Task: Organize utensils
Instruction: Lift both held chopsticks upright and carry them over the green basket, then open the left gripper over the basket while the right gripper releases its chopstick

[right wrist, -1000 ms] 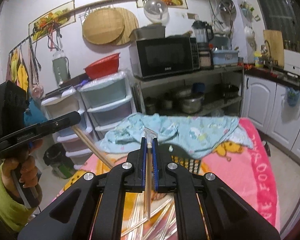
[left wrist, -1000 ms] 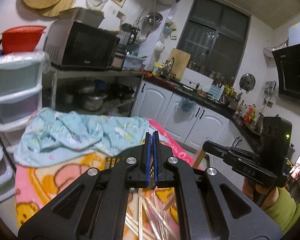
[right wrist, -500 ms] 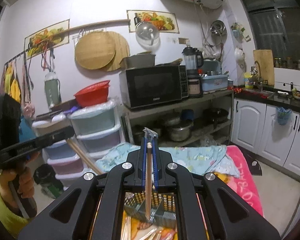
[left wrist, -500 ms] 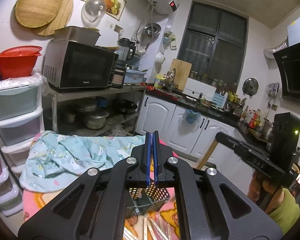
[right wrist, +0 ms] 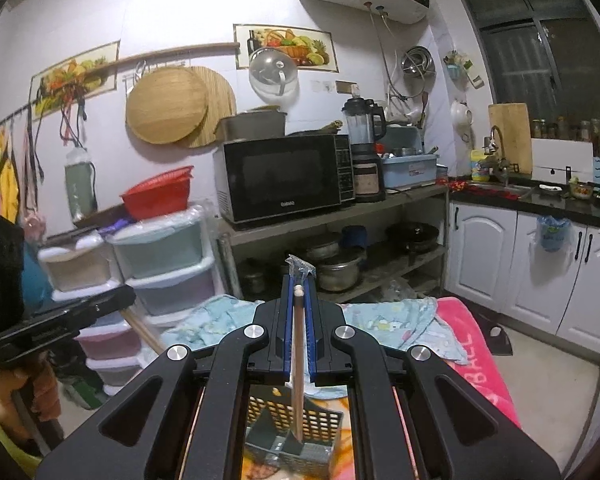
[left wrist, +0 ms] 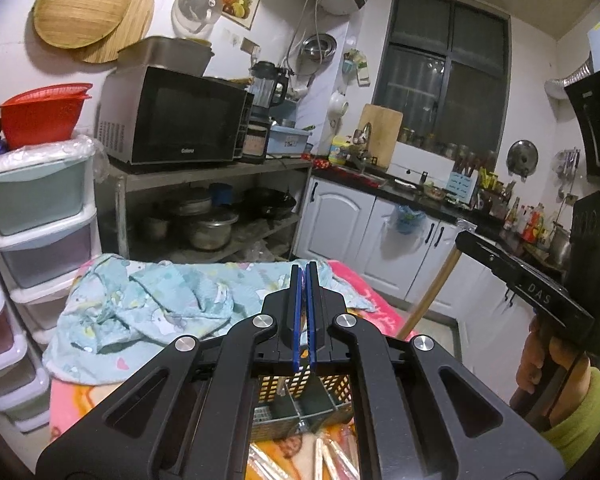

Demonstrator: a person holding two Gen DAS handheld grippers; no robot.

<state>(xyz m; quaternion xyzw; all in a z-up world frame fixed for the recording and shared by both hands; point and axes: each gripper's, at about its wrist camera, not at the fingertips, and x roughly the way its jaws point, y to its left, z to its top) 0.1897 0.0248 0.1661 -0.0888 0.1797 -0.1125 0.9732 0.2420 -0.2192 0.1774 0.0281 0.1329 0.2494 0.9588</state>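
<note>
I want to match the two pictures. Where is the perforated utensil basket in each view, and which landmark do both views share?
Left wrist view: the utensil basket sits low in the centre, seen through the gap under the shut left gripper.
Right wrist view: it is again low in the centre, below the right gripper, which is shut on a wooden chopstick whose lower end hangs over the basket.
Shared landmark: the black microwave on the metal shelf.

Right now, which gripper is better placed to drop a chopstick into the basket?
Right. The right gripper is shut on a wrapped chopstick whose lower end hangs over the slotted basket. The left gripper is shut, and no chopstick shows between its pads.
</note>
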